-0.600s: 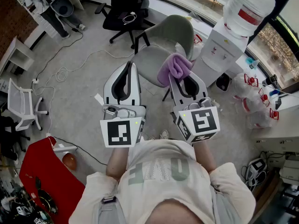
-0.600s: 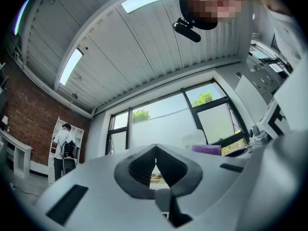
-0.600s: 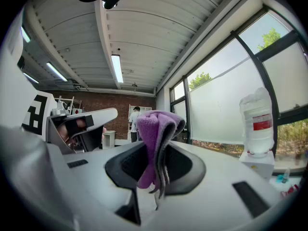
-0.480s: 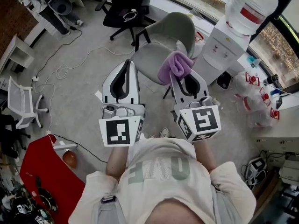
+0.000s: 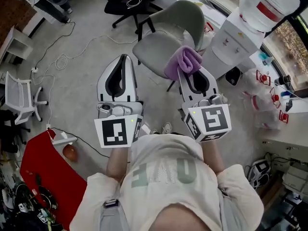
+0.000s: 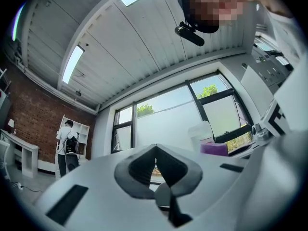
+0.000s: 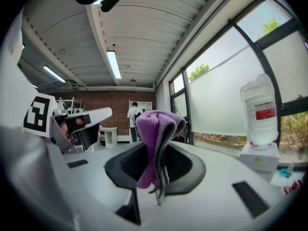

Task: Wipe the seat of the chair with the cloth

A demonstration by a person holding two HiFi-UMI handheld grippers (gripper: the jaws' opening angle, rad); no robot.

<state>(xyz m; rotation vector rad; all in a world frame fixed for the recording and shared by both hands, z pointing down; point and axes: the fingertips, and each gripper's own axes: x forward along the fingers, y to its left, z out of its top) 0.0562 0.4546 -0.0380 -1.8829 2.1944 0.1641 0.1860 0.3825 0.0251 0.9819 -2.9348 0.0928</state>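
Two grippers I am holding out | right gripper is clamping the purple cloth, which is overlapping the grey chair seat's edge in my head view | left gripper is hovering alongside, jaws together, empty

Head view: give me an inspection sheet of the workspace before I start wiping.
Surface: grey chair seat, bare.
Job's things: purple cloth, bunched, over the seat's near right edge; contact with the seat cannot be told.
Clutter: nothing seen on the seat.
Grippers: right gripper shut on the cloth; left gripper shut and empty, beside the seat.
Cables: white cable loose on the floor left of the chair; another coiled on the black office chair.
Surroundings: water dispenser close beside the chair; person at far shelves.
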